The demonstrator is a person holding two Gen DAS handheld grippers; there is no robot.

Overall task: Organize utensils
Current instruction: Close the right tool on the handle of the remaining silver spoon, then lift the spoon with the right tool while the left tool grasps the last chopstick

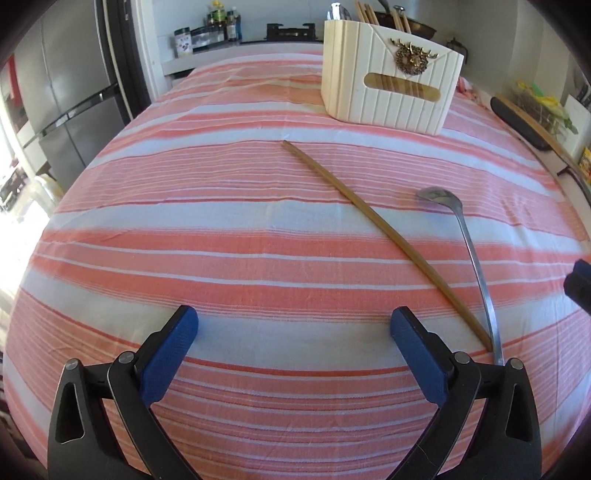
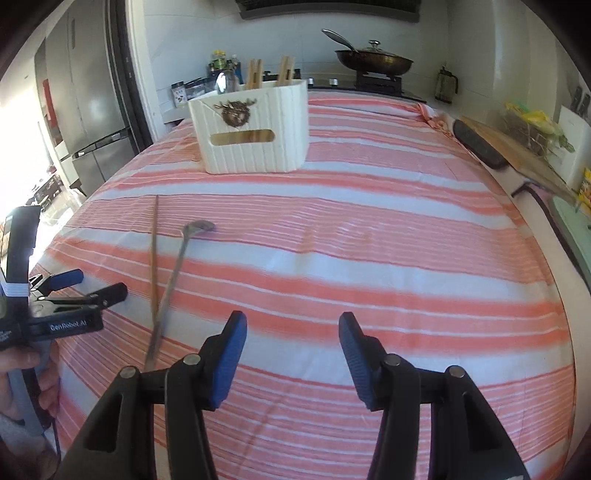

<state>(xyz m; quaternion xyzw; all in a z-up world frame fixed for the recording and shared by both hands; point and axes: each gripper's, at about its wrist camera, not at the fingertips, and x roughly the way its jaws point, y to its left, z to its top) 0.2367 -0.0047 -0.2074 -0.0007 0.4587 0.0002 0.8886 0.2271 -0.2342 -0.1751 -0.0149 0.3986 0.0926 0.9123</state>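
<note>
A wooden chopstick (image 1: 373, 229) and a metal spoon (image 1: 472, 258) lie on the striped cloth, their near ends meeting by my left gripper's right finger. My left gripper (image 1: 293, 334) is open and empty, just left of them. A cream utensil holder (image 1: 388, 85) with chopsticks and a spoon inside stands at the far side. In the right wrist view the chopstick (image 2: 153, 258) and spoon (image 2: 177, 266) lie left of my right gripper (image 2: 291, 332), which is open and empty. The holder (image 2: 255, 129) stands far ahead. The left gripper (image 2: 81, 288) shows at the left edge.
The table is covered with a pink-and-white striped cloth (image 1: 221, 240). A cutting board (image 2: 517, 147) and packets sit along the right edge. A wok on a stove (image 2: 373, 61) and bottles (image 1: 221, 22) stand behind. A fridge (image 1: 74, 92) is at the left.
</note>
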